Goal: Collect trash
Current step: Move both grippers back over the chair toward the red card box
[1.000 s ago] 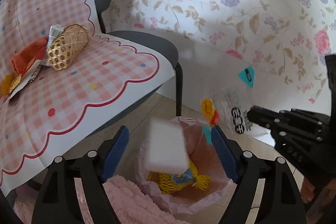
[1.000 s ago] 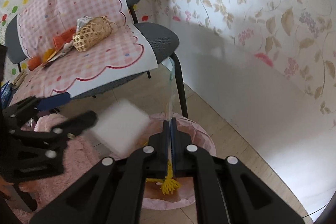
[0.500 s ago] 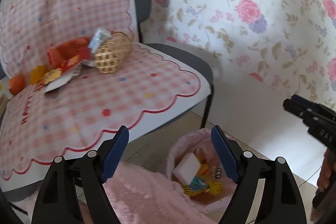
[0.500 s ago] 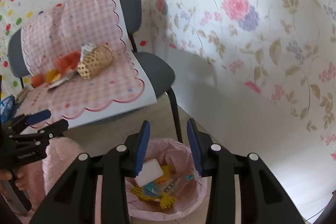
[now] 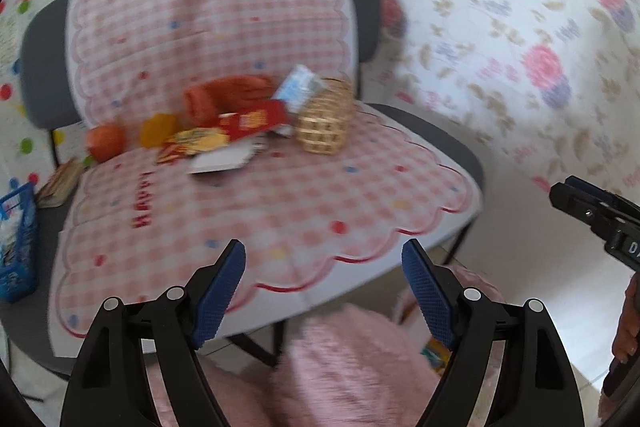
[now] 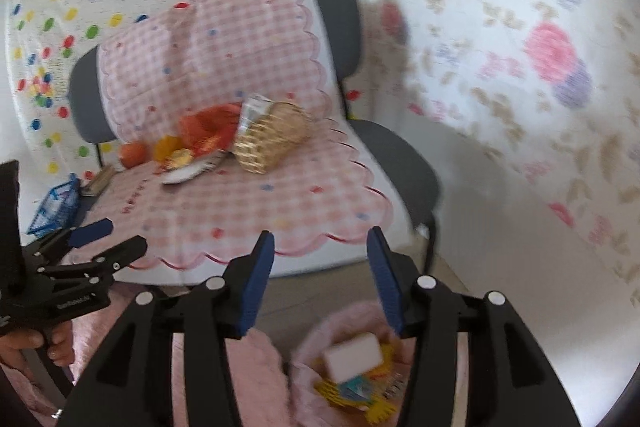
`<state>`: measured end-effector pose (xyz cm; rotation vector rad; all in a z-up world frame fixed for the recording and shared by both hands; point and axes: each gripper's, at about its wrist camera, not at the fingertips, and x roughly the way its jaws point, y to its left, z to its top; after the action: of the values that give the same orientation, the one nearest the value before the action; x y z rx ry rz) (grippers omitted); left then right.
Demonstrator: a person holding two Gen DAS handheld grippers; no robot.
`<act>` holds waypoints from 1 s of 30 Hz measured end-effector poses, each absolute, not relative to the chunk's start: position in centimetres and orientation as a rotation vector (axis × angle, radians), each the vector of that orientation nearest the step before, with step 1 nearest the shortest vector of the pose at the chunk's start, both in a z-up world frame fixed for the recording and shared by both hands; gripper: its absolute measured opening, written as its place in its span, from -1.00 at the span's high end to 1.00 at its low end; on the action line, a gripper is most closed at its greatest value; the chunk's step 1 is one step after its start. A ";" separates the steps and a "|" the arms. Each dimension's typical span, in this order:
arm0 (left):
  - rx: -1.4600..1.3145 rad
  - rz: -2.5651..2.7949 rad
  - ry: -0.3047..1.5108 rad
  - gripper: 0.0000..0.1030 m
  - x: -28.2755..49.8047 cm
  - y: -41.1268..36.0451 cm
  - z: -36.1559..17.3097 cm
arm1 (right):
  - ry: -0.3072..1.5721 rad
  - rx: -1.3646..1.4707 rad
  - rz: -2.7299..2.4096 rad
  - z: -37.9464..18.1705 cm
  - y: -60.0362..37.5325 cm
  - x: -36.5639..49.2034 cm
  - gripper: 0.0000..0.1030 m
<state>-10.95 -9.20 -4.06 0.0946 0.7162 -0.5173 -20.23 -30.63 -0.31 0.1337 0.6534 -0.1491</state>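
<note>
The pink-lined trash bin (image 6: pixel 308 355) at 6 o'clock holds a white foam block (image 6: pixel 353 351) (over yellow netting). Left gripper (image 5: pixel 324 291) and right gripper (image 6: pixel 321 277) gape wide, holding nothing.

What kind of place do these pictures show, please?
Probably a corner of a home room, dressed up for recording. A grey chair draped with a pink checked cloth stands against flowered wallpaper, and a bin lined with a pink bag stands on the floor.

Front of seat cloth (image 5: pixel 280 211) bare — basket (image 5: pixel 326 125), wrappers (image 5: pixel 224 139) crowd the back
</note>
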 end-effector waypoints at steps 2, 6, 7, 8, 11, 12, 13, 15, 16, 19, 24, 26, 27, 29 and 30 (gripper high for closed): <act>0.084 -0.478 0.718 -0.56 -9.9 -7.7 -3.8 | 0.644 0.109 -0.123 0.3 -29.5 -18.7 0.07; 0.076 -0.395 0.709 -0.56 -7.6 -4.9 -2.9 | 0.629 0.091 -0.077 1.4 -27.9 -15.9 0.07; 0.070 -0.374 0.708 -0.56 -7.0 -4.2 -2.6 | 0.626 0.088 -0.067 1.5 -27.6 -15.2 0.07; 0.064 -0.359 0.705 -0.56 -6.5 -3.5 -2.4 | 0.625 0.087 -0.058 1.6 -27.4 -14.5 0.07; 0.058 -0.310 0.696 -0.56 -4.7 -1.6 -1.6 | 0.633 0.079 -0.036 1.5 -26.5 -12.3 0.07; 0.058 -0.297 0.695 -0.56 -4.2 -1.2 -1.5 | 0.636 0.078 -0.028 1.4 -26.3 -11.7 0.07; 0.057 -0.283 0.695 -0.56 -3.5 -0.7 -1.3 | 0.644 0.077 -0.017 1.1 -26.0 -10.8 0.07; 0.050 -0.254 0.698 -0.56 -1.9 0.2 -1.3 | 0.656 0.069 0.008 0.6 -25.3 -9.0 0.07; 0.046 -0.237 0.702 -0.56 -1.1 0.6 -1.4 | 0.664 0.066 0.019 0.4 -24.9 -8.2 0.07; 0.038 -0.208 0.710 -0.56 0.8 1.3 -2.0 | 0.690 0.065 0.059 -0.8 -23.7 -5.4 0.07; 0.043 -0.188 0.733 -0.56 3.5 1.5 -3.5 | 0.732 0.059 0.094 -3.3 -22.2 -0.7 0.36; 0.049 -0.182 0.741 -0.56 4.3 1.5 -4.1 | 0.759 0.089 0.119 -4.6 -21.9 1.6 0.36; 0.054 -0.181 0.745 -0.56 4.7 1.4 -4.3 | 0.772 0.109 0.132 -5.2 -21.8 2.5 0.36; 0.057 -0.178 0.759 -0.56 5.4 1.4 -4.9 | 0.789 0.138 0.146 -6.1 -21.8 3.8 0.32; 0.056 -0.179 0.762 -0.56 5.7 1.4 -5.1 | 0.800 0.158 0.159 -6.6 -21.7 4.6 0.17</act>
<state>5.72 1.36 -5.07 0.0559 0.7624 -0.1794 4.58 -21.74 -6.61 0.1582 0.8005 0.1588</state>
